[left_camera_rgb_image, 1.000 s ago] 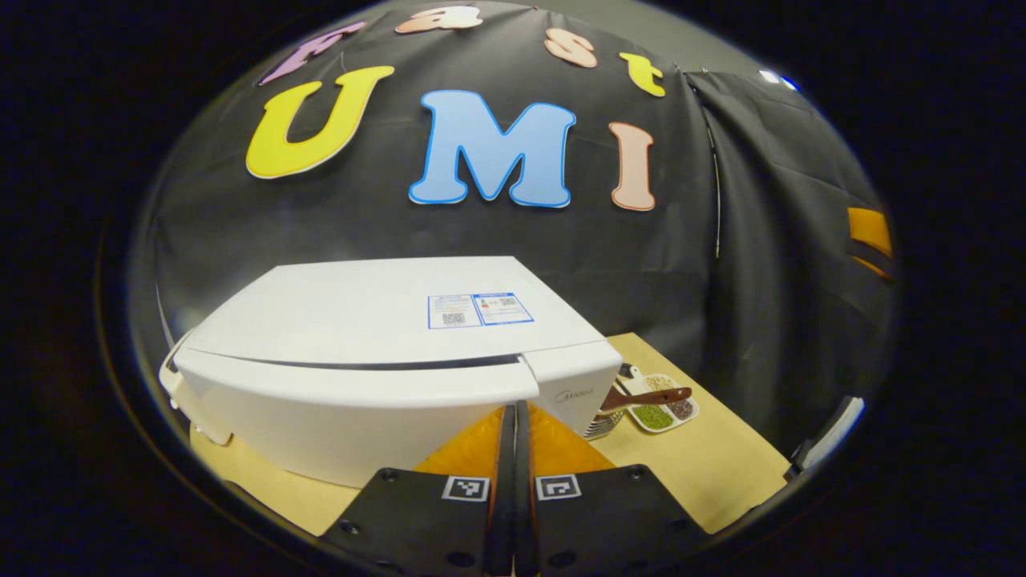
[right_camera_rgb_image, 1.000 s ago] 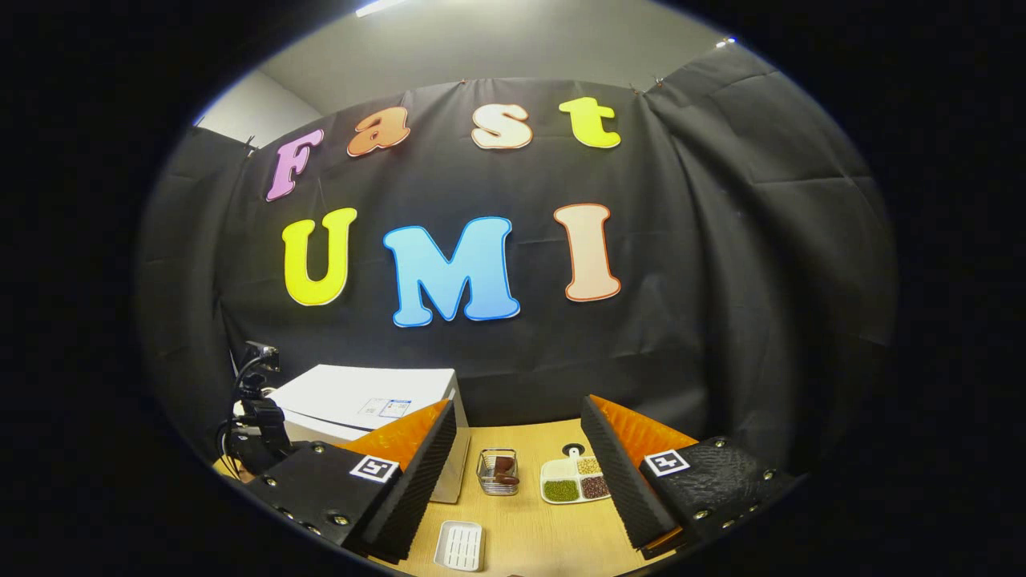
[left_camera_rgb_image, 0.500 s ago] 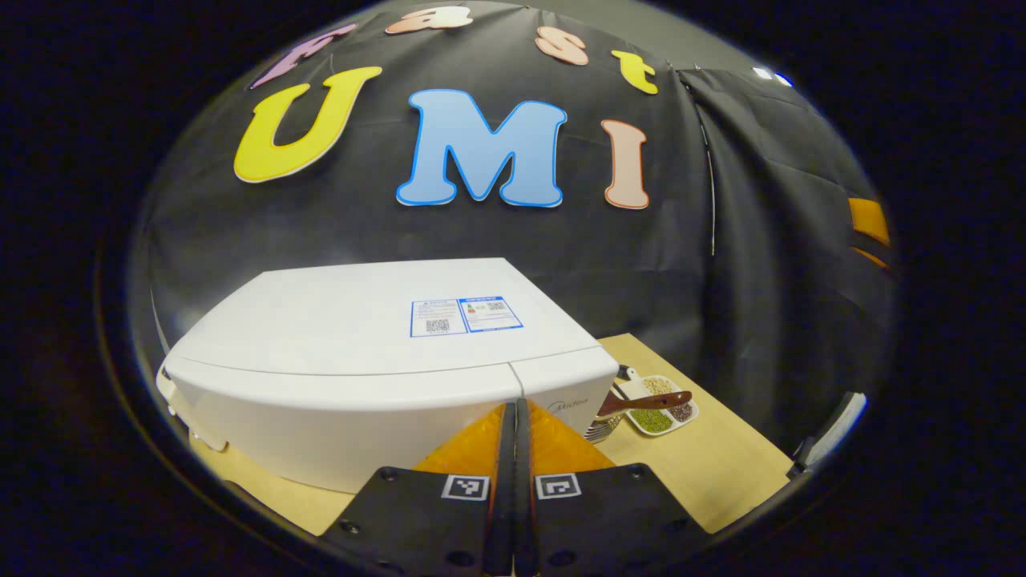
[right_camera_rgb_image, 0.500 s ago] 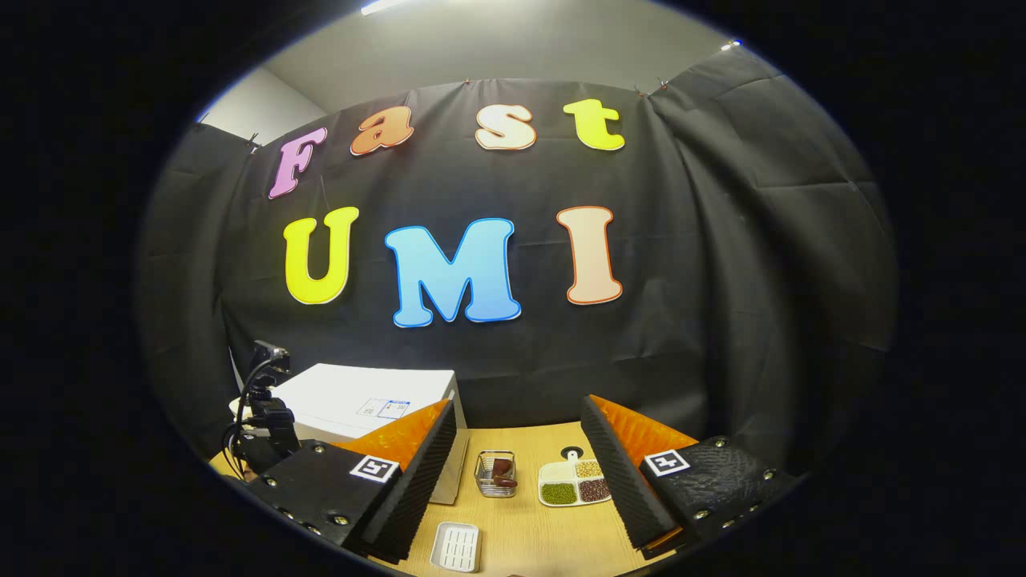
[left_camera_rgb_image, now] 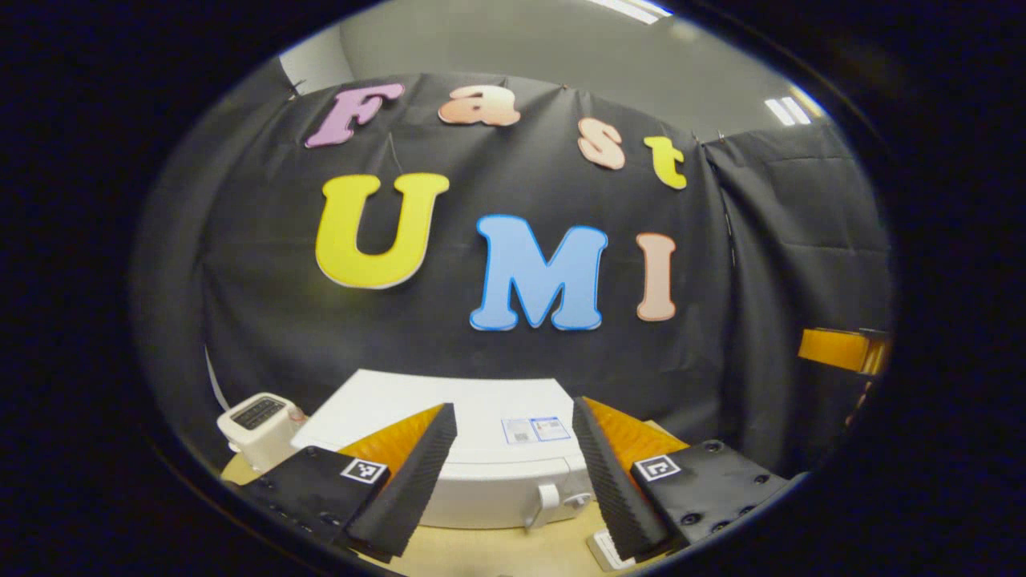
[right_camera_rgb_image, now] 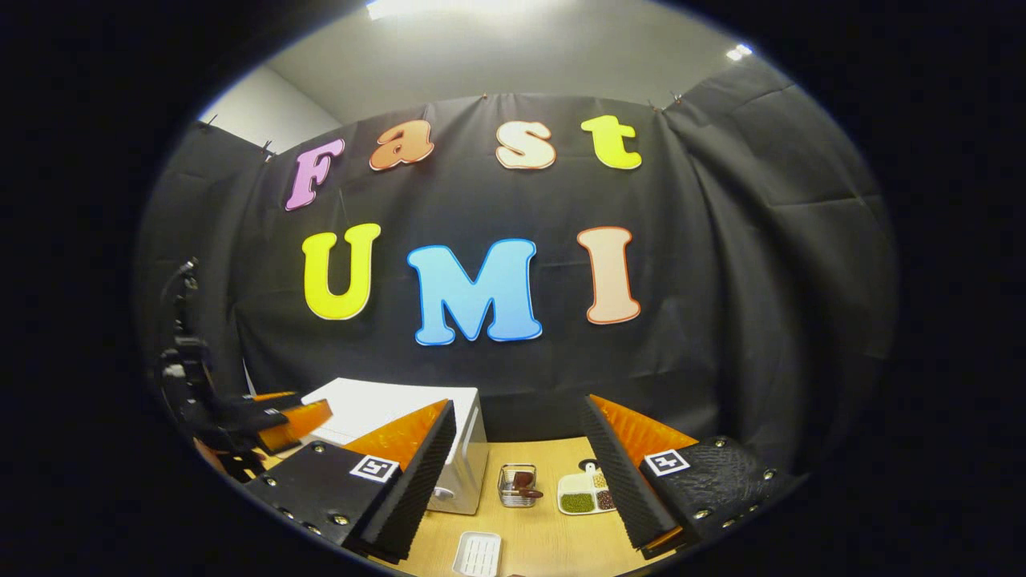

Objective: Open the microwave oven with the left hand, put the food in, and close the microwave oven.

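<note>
Both grippers stand wide apart and empty; the left gripper [left_camera_rgb_image: 513,473] faces the boxy white microwave oven [left_camera_rgb_image: 481,457] on the wooden table [left_camera_rgb_image: 497,553], door apparently closed, nearer it than the right gripper [right_camera_rgb_image: 517,473].

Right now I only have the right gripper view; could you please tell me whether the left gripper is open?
Observer: Yes. In the left gripper view the left gripper is open, with nothing between its fingers.
Operator: Thank you. Does the microwave door look shut?
Observer: It appears shut: the microwave front looks flush, and its handle faces the gripper.
Operator: Is anything beside it?
Observer: A small white appliance stands to its left in that view.
</note>
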Tool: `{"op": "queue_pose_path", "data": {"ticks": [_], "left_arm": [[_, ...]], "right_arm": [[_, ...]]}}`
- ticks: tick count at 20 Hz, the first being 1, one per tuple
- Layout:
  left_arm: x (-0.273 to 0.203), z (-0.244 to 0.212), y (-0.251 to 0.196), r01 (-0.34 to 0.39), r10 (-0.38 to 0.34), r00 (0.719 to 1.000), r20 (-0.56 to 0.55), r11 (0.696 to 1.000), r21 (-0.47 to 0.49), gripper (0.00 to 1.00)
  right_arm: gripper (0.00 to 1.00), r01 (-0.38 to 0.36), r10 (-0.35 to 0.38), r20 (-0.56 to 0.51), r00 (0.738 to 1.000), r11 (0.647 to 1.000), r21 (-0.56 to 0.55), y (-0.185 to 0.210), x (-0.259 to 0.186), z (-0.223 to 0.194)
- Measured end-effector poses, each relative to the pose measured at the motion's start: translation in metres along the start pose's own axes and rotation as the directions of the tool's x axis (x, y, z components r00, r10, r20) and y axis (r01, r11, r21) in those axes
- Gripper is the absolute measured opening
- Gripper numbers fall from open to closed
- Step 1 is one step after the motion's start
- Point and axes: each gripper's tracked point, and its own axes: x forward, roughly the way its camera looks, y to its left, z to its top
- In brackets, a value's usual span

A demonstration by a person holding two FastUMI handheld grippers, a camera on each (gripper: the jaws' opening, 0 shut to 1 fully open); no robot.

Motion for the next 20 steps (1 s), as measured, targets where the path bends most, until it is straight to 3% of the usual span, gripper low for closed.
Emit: {"op": "queue_pose_path", "data": {"ticks": [4,6,8,13,14,20], "left_arm": [[-0.070,0.064,0.039,-0.105,0.100,0.991,0.086,0.993,0.059,0.93],[-0.094,0.087,0.047,-0.109,0.104,0.989,0.108,0.993,0.046,0.98],[-0.111,0.103,0.059,-0.115,0.111,0.985,0.129,0.993,0.026,0.96],[-0.152,0.128,0.079,-0.123,0.117,0.976,0.183,0.992,0.026,0.94],[-0.157,0.129,0.082,-0.122,0.114,0.976,0.188,0.992,0.032,0.98],[-0.182,0.119,0.099,-0.081,0.076,0.979,0.187,0.996,0.021,0.96]], "right_arm": [[0.95,0.005,-0.004,0.049,0.999,1.000,-0.020,0.015,-0.015,0.033],[0.95,0.004,-0.002,0.072,0.997,1.000,-0.031,0.024,-0.021,0.045],[0.95,0.004,-0.001,0.088,0.996,0.999,-0.032,0.035,-0.029,0.053],[0.95,0.005,0.001,0.123,0.992,0.999,-0.049,0.063,-0.053,0.071],[0.95,0.007,0.000,0.126,0.992,0.999,-0.053,0.069,-0.058,0.072],[0.96,0.023,-0.014,0.108,0.994,0.997,-0.075,0.099,-0.087,0.066]]}}
